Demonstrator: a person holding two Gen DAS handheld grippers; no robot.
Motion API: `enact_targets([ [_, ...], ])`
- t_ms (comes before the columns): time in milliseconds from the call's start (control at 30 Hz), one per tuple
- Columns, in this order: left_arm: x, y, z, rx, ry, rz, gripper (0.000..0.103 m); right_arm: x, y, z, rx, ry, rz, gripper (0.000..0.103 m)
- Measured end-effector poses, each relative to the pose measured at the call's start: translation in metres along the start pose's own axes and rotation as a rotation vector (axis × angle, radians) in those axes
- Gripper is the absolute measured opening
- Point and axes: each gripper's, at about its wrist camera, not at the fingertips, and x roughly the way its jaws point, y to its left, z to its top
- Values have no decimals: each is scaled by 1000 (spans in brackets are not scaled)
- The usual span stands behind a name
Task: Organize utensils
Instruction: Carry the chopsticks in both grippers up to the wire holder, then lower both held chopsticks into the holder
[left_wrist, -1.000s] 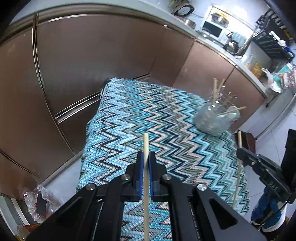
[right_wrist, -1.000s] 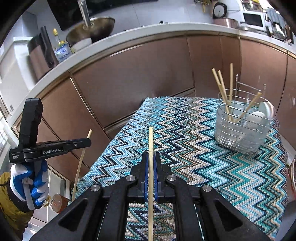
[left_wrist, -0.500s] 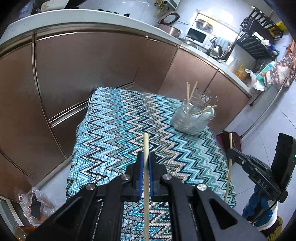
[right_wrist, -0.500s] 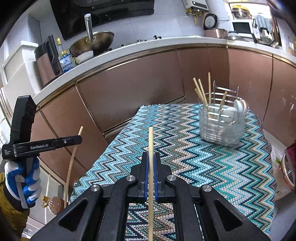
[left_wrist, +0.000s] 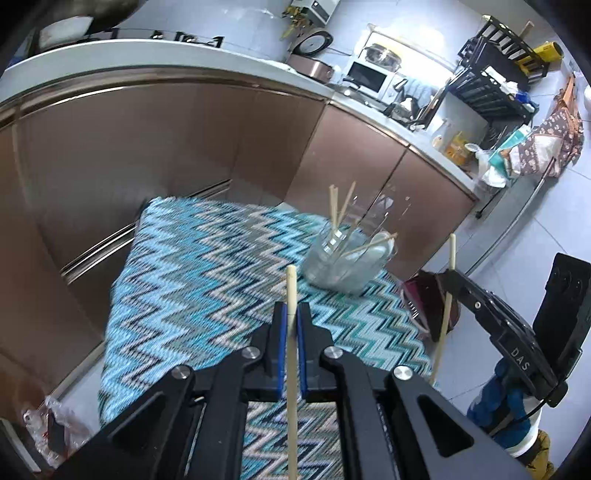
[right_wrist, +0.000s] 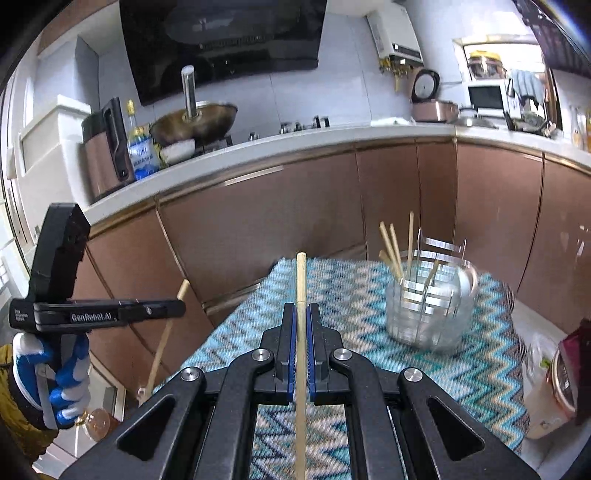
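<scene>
White lettering reading "GenRobot.AI" is showing along the side of the black left gripper (right_wrist: 159, 309), seen from the right wrist view, while the right gripper's (left_wrist: 451, 276) body is displaying the letters "DAS". Each black, blue-padded gripper is pinching a pale, slender wooden chopstick (left_wrist: 291, 354) between closed jaws — the left one's stick is pointing forward over the table, and the right one is gripping its own chopstick (right_wrist: 301, 332) the same way. A round wire-mesh utensil basket (right_wrist: 430, 314) is standing on the blue-and-white zigzag-patterned tablecloth (right_wrist: 351, 295), holding several more upright wooden chopsticks (right_wrist: 395, 247) and what looks like a white spoon — blurred in both views. Copper-brown kitchen cabinets (right_wrist: 277, 229) are curving behind the table.
</scene>
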Motion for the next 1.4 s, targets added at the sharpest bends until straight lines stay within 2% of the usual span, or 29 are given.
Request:
enact_targets([
  [167, 18, -20, 34, 4, -52, -50, 5, 6, -21, 31, 7, -108, -2, 5],
  [300, 32, -42, 73, 8, -135, -115, 5, 14, -41, 57, 18, -207, -19, 5],
  [533, 57, -75, 137, -5, -356, -196, 5, 39, -69, 104, 2, -357, -69, 5],
  [667, 91, -81, 156, -35, -459, -186, 5, 56, -83, 118, 4, -431, -110, 5],
  [867, 147, -83, 161, -49, -494, -134, 5, 84, -101, 117, 2, -481, -178, 5],
  [1033, 181, -79, 154, -56, -494, -91, 5, 98, -113, 106, 27, -483, -211, 5],
  [1233, 197, -77, 143, -57, -513, -66, 5, 106, -119, 97, 23, -468, -248, 5],
  [1400, 199, -79, 136, -44, -565, -31, 5, 109, -125, 92, 35, -473, -258, 5],
])
